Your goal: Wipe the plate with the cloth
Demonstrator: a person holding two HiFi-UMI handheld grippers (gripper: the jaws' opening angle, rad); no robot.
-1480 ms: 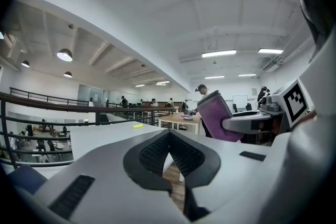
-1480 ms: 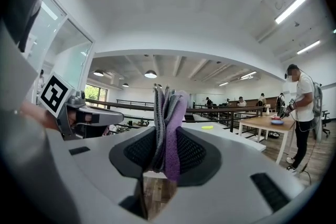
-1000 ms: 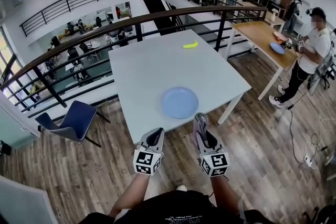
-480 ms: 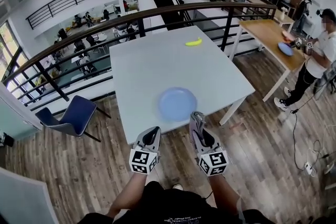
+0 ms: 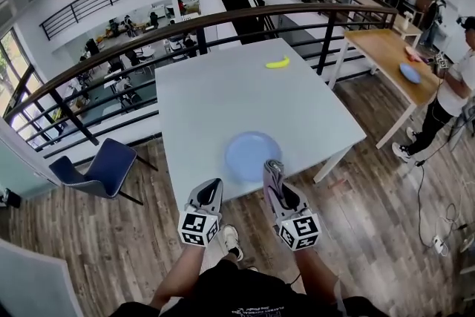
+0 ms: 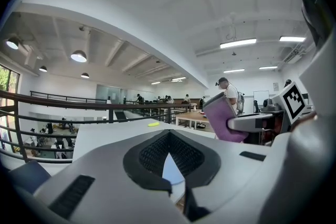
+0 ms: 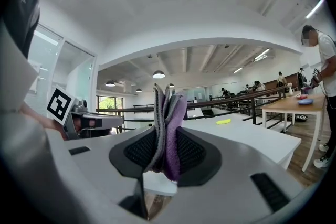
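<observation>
White counter point(image 5: 215, 93) carries the blue plate point(image 5: 251, 156) near its edge; my right gripper point(image 5: 272, 167) pinches the purple cloth point(image 7: 169, 128), my left gripper point(image 5: 210, 191) is closed on nothing.

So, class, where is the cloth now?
The cloth is clamped in the right gripper, low-centre in the head view, by the near edge of the plate.

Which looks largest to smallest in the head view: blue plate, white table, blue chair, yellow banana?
1. white table
2. blue chair, though it stands lower, on the floor, so its lead over the plate is unsure
3. blue plate
4. yellow banana, at the table's far side
</observation>
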